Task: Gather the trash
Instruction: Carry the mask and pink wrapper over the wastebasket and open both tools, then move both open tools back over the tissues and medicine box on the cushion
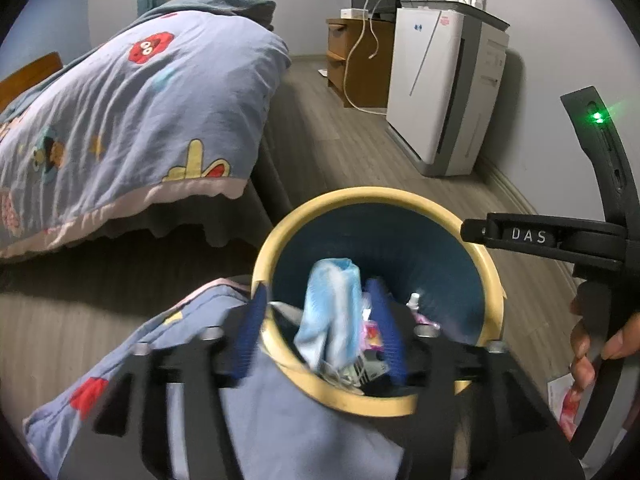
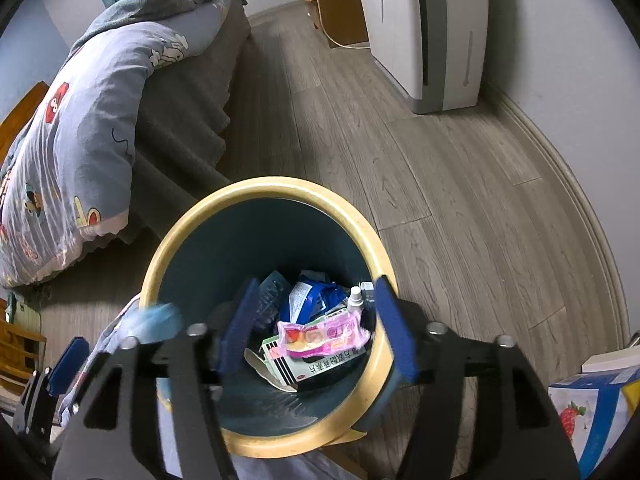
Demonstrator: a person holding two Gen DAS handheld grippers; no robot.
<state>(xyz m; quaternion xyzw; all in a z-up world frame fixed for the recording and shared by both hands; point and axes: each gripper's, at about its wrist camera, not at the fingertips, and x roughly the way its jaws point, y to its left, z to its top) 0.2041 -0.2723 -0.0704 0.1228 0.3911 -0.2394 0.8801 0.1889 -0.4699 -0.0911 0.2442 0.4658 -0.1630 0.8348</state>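
A trash bin with a yellow rim point(image 1: 494, 276) point(image 2: 188, 216) and dark blue inside stands on the floor. It holds a pink wrapper point(image 2: 324, 338), a white medicine box point(image 2: 316, 368), a blue packet point(image 2: 310, 296) and a small white bottle point(image 2: 354, 300). My left gripper point(image 1: 322, 328) is open over the bin's near rim, and a light blue face mask point(image 1: 330, 312) hangs loose between its fingers, blurred. The mask also shows at the bin's left rim in the right wrist view point(image 2: 158, 320). My right gripper point(image 2: 316, 328) is open and empty over the bin's mouth.
A bed with a blue cartoon quilt point(image 1: 120, 120) point(image 2: 72, 148) is at the left, part of the quilt point(image 1: 200, 360) lying by the bin. A white air purifier point(image 1: 444, 88) and a wooden cabinet point(image 1: 360, 60) stand by the far wall. A carton point(image 2: 596, 412) is at the right.
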